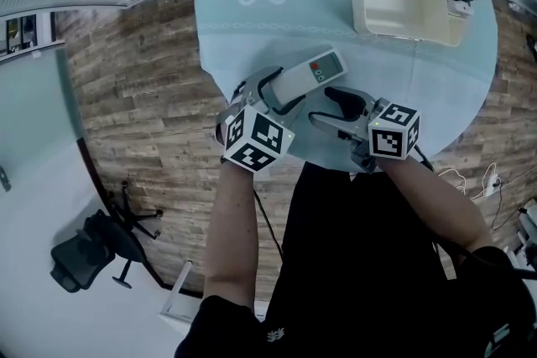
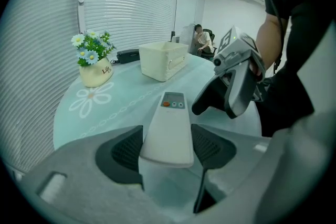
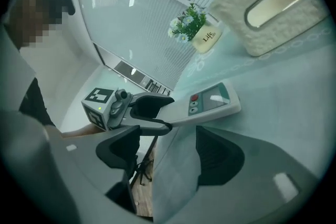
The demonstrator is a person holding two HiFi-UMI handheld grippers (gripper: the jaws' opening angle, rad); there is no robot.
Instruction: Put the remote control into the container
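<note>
Marker cubes: closest to you, the left cube (image 1: 256, 138) and the right cube (image 1: 394, 130) ride on the backs of your two grippers.
Left gripper (image 2: 167, 145): clenched on the near end of the remote, a black pad pressing on each long side.
Remote: the white, slim plastic remote control (image 1: 312, 73) lies face up, with its orange button and small screen on the free end, which points out over the table toward the container. It is over the table's near edge (whether it rests on the cloth or hangs just above it cannot be told).
Right gripper (image 3: 168, 152): released, jaws wide apart with nothing between them but table edge and floor. It sits just beside the remote on your right.
Container: the cream rectangular plastic container (image 1: 362, 6) stands on the far right of the table, well apart from the remote. A small dark thing at its right end is too small to tell.
Table: the round table with a pale blue-green cloth (image 1: 277, 33) carries a printed daisy.
Flower pot: the cream pot of white and blue daisies (image 2: 95, 72) stands at the far edge, left of the container.
Floor: the wooden plank floor (image 1: 143, 96) holds a black office chair (image 1: 88, 251) to your left.
</note>
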